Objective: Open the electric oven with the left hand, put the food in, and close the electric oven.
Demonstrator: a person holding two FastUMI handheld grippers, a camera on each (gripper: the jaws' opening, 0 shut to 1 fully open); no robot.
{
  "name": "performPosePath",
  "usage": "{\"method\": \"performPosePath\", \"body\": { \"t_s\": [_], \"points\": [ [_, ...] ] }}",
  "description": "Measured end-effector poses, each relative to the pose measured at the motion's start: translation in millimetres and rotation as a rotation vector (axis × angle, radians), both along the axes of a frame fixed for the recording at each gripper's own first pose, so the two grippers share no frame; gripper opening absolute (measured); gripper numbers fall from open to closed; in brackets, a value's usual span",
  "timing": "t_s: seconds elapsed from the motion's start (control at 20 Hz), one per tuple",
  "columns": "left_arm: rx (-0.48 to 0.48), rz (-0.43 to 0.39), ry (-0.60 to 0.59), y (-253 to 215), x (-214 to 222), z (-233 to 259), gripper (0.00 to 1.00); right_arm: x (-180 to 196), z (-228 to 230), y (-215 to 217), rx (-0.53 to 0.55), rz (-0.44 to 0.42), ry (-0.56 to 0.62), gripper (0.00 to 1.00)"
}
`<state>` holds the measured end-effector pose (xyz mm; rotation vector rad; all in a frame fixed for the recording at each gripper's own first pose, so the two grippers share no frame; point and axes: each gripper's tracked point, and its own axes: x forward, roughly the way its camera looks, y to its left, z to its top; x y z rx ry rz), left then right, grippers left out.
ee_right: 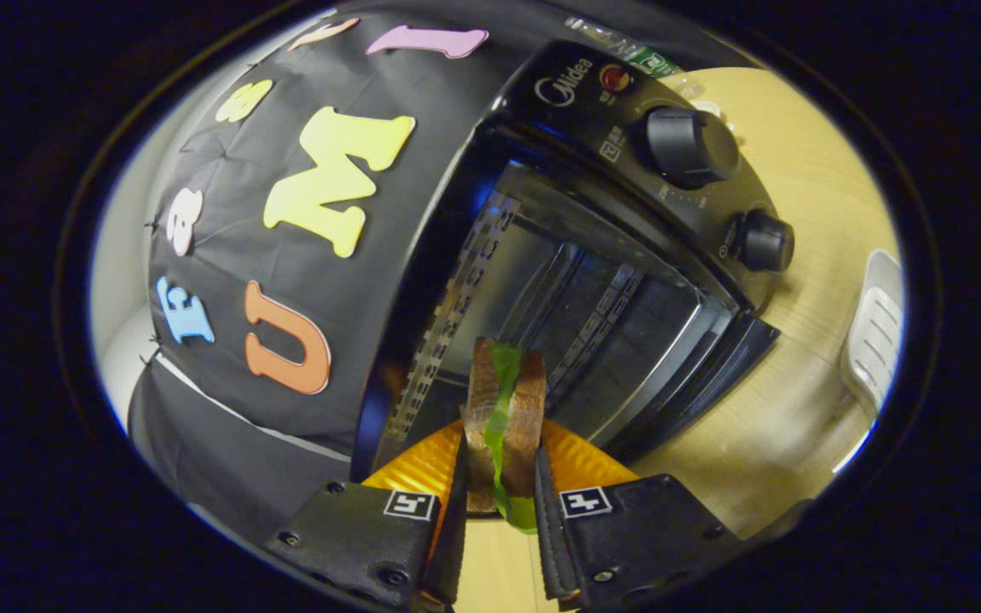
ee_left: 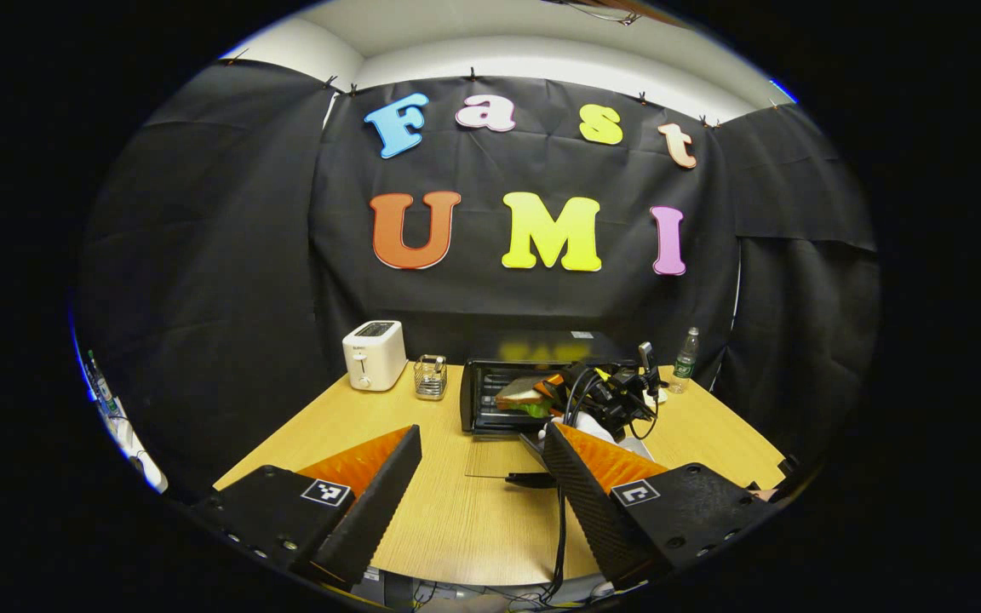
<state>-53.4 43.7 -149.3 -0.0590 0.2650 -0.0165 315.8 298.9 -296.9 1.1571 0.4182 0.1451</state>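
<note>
The black electric oven (ee_left: 490,383) stands at the back of the table, its glass door (ee_left: 495,460) folded down flat. In the left gripper view my left gripper (ee_left: 482,464) is open and holds nothing, a short way in front of the door. My right gripper (ee_left: 554,398), cables trailing, holds the sandwich (ee_left: 518,392) at the oven's mouth. In the right gripper view, which is rolled on its side, my right gripper (ee_right: 499,464) is shut on the sandwich (ee_right: 503,400) of brown bread and green lettuce, just before the oven's dark cavity (ee_right: 593,306).
A white toaster (ee_left: 374,354) and a small metal rack (ee_left: 430,376) stand left of the oven, a water bottle (ee_left: 684,358) to its right. The oven's two knobs (ee_right: 691,146) are on its control panel. A white ribbed object (ee_right: 874,332) lies on the table beside the oven.
</note>
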Motion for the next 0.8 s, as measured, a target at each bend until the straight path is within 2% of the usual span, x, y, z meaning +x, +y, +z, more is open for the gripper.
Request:
{"method": "performPosePath", "body": {
  "t_s": [0.1,0.3,0.35,0.4,0.5,0.6,0.7,0.75,0.8],
  "points": [
    [0.002,0.004,0.005,2,0,-1,0.95,7,-6,-2,-0.021,-0.019,0.004,0.35],
    [-0.002,0.012,0.012,6,2,-6,0.95,10,-9,-3,-0.145,-0.023,-0.012,0.36],
    [-0.011,0.013,0.015,6,2,-7,0.95,10,-12,-6,-0.186,-0.031,-0.007,0.38],
    [-0.018,0.014,0.017,6,2,-8,0.95,11,-12,-9,-0.211,-0.033,-0.011,0.47],
    [-0.019,0.017,0.011,7,3,-5,0.95,8,-13,-14,-0.284,-0.028,-0.006,0.49],
    [-0.013,0.012,0.001,8,3,-2,0.95,5,-17,-21,-0.385,-0.026,0.007,0.71],
    [-0.013,0.009,-0.001,6,4,-2,0.95,2,-17,-25,-0.417,-0.012,-0.001,0.94],
    [-0.013,0.009,-0.004,5,5,0,0.95,-2,-18,-29,-0.446,-0.013,0.004,0.94],
    [-0.014,0.01,-0.007,5,4,2,0.95,-4,-16,-38,-0.487,-0.023,-0.012,1.0]
  ]
}}
